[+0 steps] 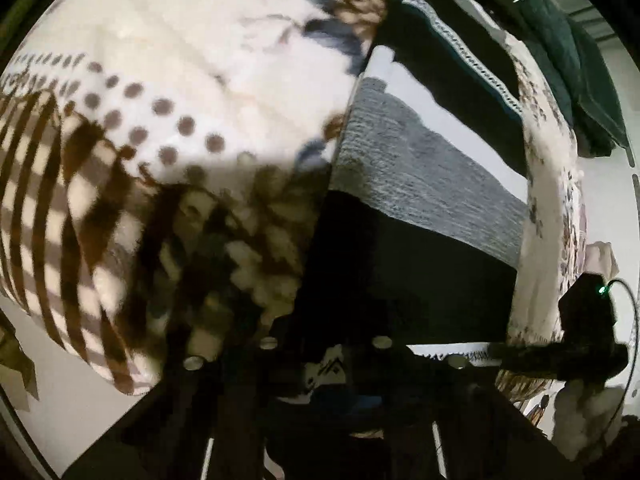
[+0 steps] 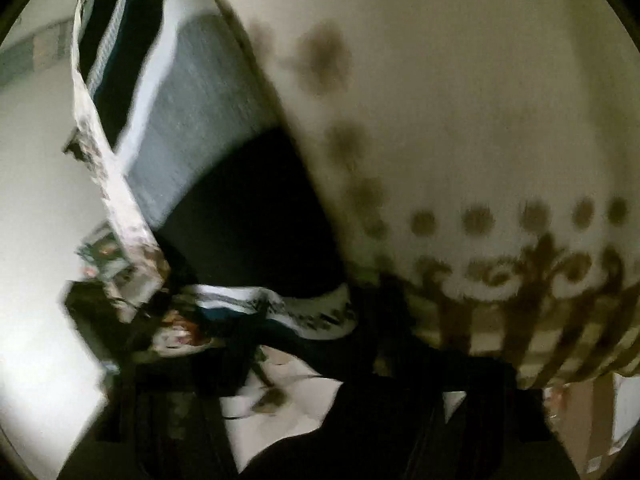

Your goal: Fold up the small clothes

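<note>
Cream dotted cloth (image 1: pixel 168 92) hangs close over both tools — grips too dark to tell — striped knit (image 1: pixel 420 184) beyond.

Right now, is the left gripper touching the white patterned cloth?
Cannot tell. In the left wrist view the white patterned cloth billows just ahead of the left gripper, but blur and shadow hide the fingertips; the right wrist view doesn't settle it.

A big white cloth with brown dots and stripes (image 1: pixel 132 128) hangs close and blocks the left side, a striped dark and gray sweater (image 1: pixel 420 184) fills the middle, and only the pale bare floor (image 2: pixel 36 184) looks open.
</note>
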`<state>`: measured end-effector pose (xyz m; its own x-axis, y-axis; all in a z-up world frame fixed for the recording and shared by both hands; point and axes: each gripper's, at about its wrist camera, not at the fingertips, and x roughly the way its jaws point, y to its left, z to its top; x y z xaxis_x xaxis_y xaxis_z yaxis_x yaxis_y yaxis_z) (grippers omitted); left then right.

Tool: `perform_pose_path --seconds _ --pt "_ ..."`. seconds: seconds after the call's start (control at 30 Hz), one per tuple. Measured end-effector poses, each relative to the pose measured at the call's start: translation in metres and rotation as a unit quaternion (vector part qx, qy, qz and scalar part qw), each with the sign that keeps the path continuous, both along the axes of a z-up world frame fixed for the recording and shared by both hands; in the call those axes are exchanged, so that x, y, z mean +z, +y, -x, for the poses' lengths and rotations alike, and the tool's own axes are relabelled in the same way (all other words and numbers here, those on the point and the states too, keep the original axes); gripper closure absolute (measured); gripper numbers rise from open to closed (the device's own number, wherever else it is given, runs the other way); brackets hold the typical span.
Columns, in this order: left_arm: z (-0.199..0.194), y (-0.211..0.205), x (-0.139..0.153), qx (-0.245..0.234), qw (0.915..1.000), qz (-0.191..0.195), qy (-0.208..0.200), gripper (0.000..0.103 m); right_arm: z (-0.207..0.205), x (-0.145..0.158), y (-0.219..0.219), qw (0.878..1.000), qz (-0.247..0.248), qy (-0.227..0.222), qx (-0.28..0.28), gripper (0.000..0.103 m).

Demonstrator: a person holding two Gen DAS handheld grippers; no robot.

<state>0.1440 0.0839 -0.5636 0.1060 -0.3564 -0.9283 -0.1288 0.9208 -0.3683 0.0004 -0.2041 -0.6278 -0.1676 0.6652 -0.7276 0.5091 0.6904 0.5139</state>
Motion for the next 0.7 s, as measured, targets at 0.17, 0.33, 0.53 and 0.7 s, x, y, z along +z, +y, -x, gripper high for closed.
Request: perform_pose_path --seconds 0.17,0.33,0.53,0.7 --pt "0.015 0.013 0.009 0.006 0.9998 0.000 -0.019 0.096 0.025 0.008 0.021 0.999 0.036 -0.021 0.012 0.096" --pt "0.023 0.040 -0.006 0.035 0.9978 0.057 0.005 0.082 0.014 0.007 0.035 0.999 0.034 -0.016 0.026 0.072" --pt "0.032 0.053 -0.038 0.053 0.9873 0.146 0.034 0.045 0.012 -0.007 0.030 1.000 -0.019 -0.007 0.007 0.049" --pt "0.035 0.041 -0.033 0.037 0.9879 0.148 0.026 0.048 0.010 -0.036 0.042 0.996 -0.084 0.013 -0.033 0.047"
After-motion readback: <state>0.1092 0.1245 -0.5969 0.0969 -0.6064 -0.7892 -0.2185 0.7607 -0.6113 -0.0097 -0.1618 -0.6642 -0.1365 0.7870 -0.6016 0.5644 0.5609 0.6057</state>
